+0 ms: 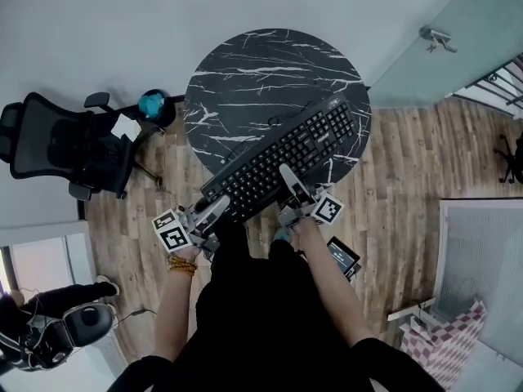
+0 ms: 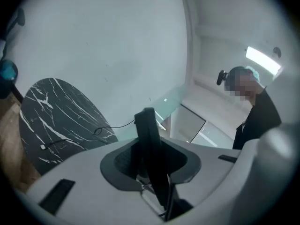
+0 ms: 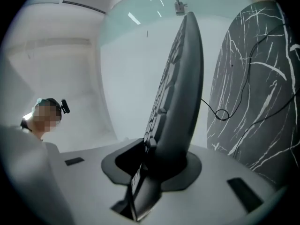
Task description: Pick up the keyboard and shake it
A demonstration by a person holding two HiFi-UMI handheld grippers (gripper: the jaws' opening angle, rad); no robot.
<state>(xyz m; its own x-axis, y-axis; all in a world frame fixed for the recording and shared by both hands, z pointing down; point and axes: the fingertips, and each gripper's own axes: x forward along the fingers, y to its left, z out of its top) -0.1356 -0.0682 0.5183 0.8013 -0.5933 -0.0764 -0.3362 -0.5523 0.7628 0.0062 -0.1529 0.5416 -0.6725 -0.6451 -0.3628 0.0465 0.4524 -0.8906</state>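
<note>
With the left gripper and right gripper both clamped on the near edge of the keyboard, held over the near side of the round table, shake in short, even strokes, grips tight, cable slack.

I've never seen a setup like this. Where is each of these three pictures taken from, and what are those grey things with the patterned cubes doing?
There is no robot here. A person holds a tool in each hand, and each tool ends in a two-jaw gripper. The patterned cubes are part of the tools. The top-down picture comes from a camera on the person's head. The other two come from cameras riding on the grippers, looking along their jaws. Below is a round black marble table. The left gripper and right gripper both clamp the near side of a black keyboard. It looks lifted off the table, with its cable trailing.
</note>
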